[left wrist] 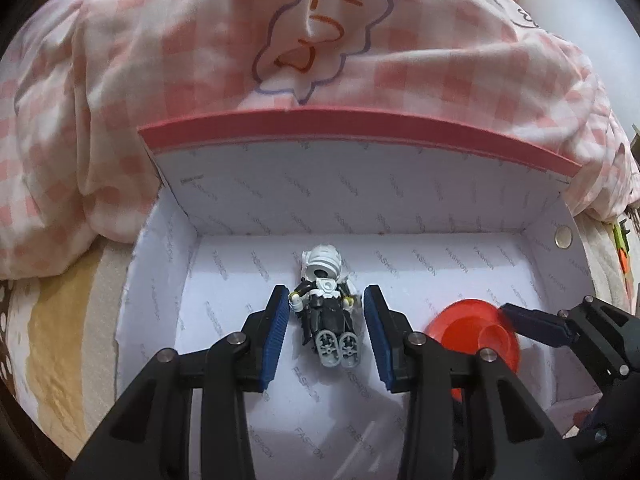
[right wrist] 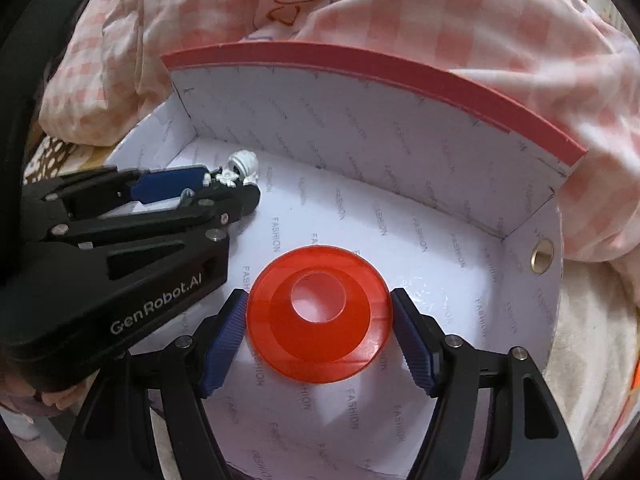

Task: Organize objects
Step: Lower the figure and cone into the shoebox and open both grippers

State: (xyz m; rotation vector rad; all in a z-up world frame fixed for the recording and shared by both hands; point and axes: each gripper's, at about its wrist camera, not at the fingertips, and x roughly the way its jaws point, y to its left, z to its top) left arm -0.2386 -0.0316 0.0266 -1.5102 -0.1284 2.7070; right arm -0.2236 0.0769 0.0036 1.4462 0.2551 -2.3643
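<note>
Since both toys already lie inside the box (left wrist: pixel 360 184), the risk now sits in the letting-go. The left gripper (left wrist: pixel 326 292) straddles the figure (left wrist: pixel 326 308) with a sliver of white floor showing at each blue pad, so it reads as open and gripping nothing. A slanted pull-out could snag a pad on the figure's arm and drag or flip it. The right gripper (right wrist: pixel 319 296) looks closed on the disc (right wrist: pixel 280 320), pads meeting its rim at 9 and 3 o'clock. Whether the disc rests on the floor or hangs just above it I cannot tell; if it hangs, it may roll or skid toward the figure when freed. With the two tools close together, a wide opening might also knock one against the other. The left view shows the gaps beside the figure and places the disc at its 4 o'clock, half hidden. Only the right view shows the disc whole, both pads on it, and the figure at 10 o'clock near the back wall, by the checked quilt (right wrist: pixel 520 60).
</note>
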